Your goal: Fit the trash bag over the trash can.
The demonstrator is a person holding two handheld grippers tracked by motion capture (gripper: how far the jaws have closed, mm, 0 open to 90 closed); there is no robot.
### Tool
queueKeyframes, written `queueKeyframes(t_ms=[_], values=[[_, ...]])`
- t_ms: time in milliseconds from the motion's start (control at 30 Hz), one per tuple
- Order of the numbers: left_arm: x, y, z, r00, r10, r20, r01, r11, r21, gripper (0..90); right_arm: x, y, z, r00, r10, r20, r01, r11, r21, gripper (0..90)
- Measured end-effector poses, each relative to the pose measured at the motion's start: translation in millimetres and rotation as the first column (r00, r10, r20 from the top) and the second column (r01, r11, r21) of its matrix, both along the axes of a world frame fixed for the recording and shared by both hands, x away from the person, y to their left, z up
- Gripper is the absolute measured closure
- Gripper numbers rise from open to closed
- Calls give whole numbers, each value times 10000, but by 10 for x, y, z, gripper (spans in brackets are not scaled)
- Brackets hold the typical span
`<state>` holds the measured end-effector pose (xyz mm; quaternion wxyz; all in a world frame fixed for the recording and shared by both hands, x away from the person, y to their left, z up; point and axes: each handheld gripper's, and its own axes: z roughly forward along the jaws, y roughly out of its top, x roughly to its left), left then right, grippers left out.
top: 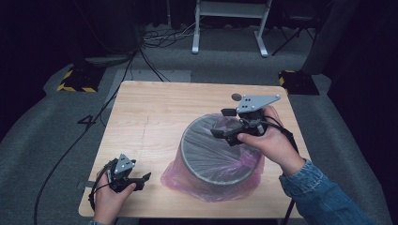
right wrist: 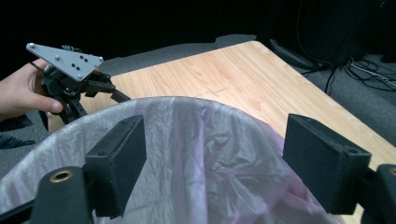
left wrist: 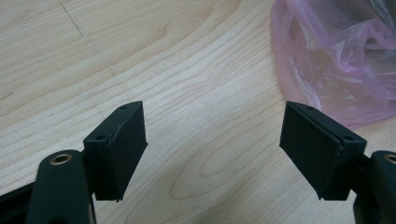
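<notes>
Left hand-held gripper point(top: 141, 179) wide on counter point(top: 155, 112); right hand-held gripper point(top: 225, 123) wide over bin point(top: 213, 159). We judge bag point(top: 187, 180) lined, tidying left.

My tabletop point(top: 155, 112) is pale wood, standing on grey carpet point(top: 42, 126). Beyond it the room is dark. A white frame point(top: 230, 23) stands at the back, black cables point(top: 159, 37) trail across the floor, and 2 yellow-striped blocks point(top: 75, 79) flank the far corners.
</notes>
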<state>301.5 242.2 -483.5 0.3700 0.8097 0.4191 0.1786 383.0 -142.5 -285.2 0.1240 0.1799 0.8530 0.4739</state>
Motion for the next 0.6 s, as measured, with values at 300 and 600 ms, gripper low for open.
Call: queueKeyframes(t_ms=[300,600], values=[[44,-8,-67,10000,83,-3,-82,9992,398,226,66,274,-195,9993,225,-292,-236,9990,-369,195],[65,-41,-92,10000,26,11,-26,9989,475,225,131,439,-452,9966,263,-779,-335,9952,-916,190]])
